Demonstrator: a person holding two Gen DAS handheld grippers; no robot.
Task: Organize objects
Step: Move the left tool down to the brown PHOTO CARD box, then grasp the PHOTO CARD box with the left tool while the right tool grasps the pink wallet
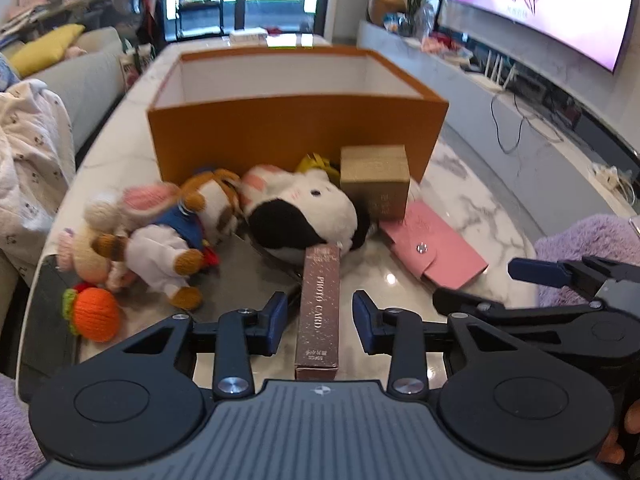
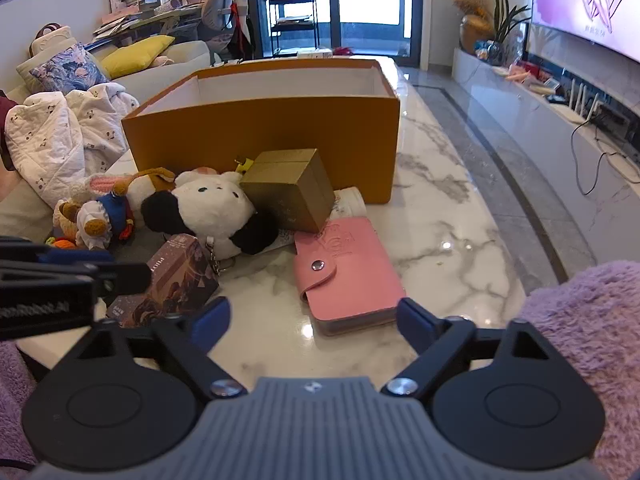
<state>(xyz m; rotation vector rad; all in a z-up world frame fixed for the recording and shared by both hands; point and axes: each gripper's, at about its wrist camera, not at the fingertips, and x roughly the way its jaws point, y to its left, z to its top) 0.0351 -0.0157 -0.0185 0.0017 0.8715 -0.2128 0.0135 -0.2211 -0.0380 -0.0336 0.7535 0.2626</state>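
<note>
An open orange box (image 1: 296, 136) (image 2: 264, 140) stands on the marble table. In front of it lie a black-and-white plush (image 1: 300, 212) (image 2: 216, 208), knitted dolls (image 1: 156, 232) (image 2: 100, 216), a knitted carrot (image 1: 96, 314), a gold box (image 1: 376, 182) (image 2: 290, 190), a pink card wallet (image 1: 432, 248) (image 2: 348, 276) and a brown photo-card box (image 1: 319, 312) (image 2: 168, 280). My left gripper (image 1: 320, 322) is open, its fingers on either side of the photo-card box without touching it. My right gripper (image 2: 314, 326) is open, just in front of the pink wallet.
A sofa (image 2: 132, 76) with blanket and cushions runs along the left of the table. A TV (image 2: 588, 0) and low cabinet (image 2: 560, 120) are on the right. The right gripper also shows at the right in the left wrist view (image 1: 532, 280).
</note>
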